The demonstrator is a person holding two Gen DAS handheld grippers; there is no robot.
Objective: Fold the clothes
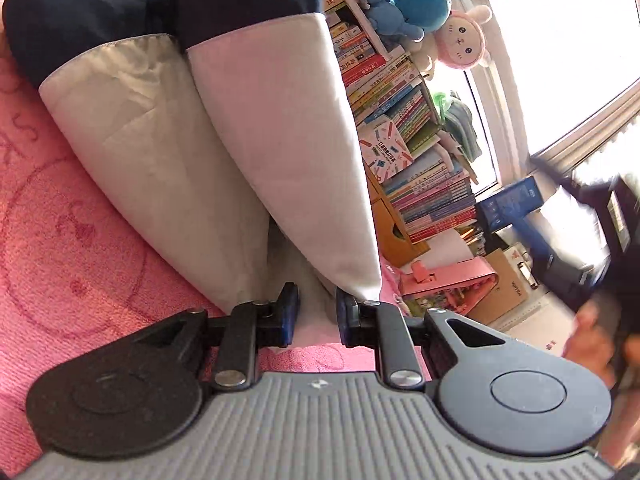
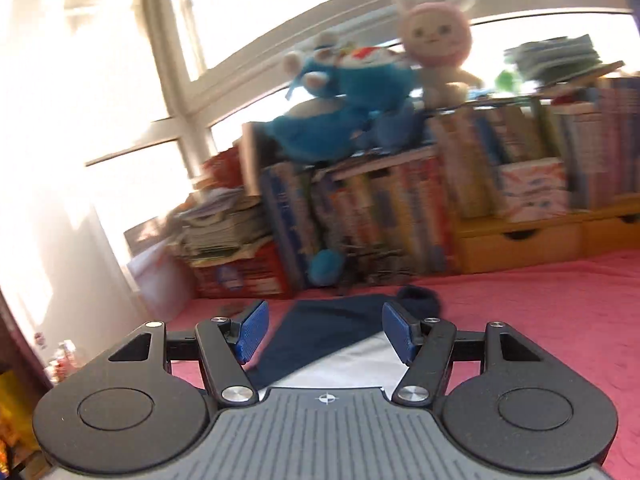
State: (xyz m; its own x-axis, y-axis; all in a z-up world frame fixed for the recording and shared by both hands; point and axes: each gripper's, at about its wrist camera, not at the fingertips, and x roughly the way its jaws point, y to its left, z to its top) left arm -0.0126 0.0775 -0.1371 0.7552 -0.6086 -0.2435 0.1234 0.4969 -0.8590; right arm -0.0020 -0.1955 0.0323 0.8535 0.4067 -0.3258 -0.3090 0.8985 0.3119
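The left tool [image 1: 318,314] sits low over the pink bed cover [image 1: 80,240], its jaws drawn close together with a narrow gap left between the pads. Pale fabric shows in that gap, but I cannot tell whether the pads pinch it or merely hang over it. From that tool the garment [image 1: 224,140] runs straight ahead and away: two long grey-white panels that meet near the jaws and spread as they go, each ending in a dark navy section at the far end. Its long axis therefore lies along the left tool's pointing line, and the near pale end is the part within reach.

The right tool [image 2: 325,332] is released, its blue pads standing wide apart with nothing between them, held above the bed. Below and ahead of it lies the same garment, navy part beyond, pale part nearer, so this hand is clear of the cloth; the left is the nearer one for the next fold, I judge.

Beyond the bed stand shelves packed with books [image 2: 400,216], with a blue plush toy [image 2: 352,100] and a pink rabbit plush [image 2: 436,44] on top, before a bright window [image 2: 260,12]. Nothing lies on the garment.
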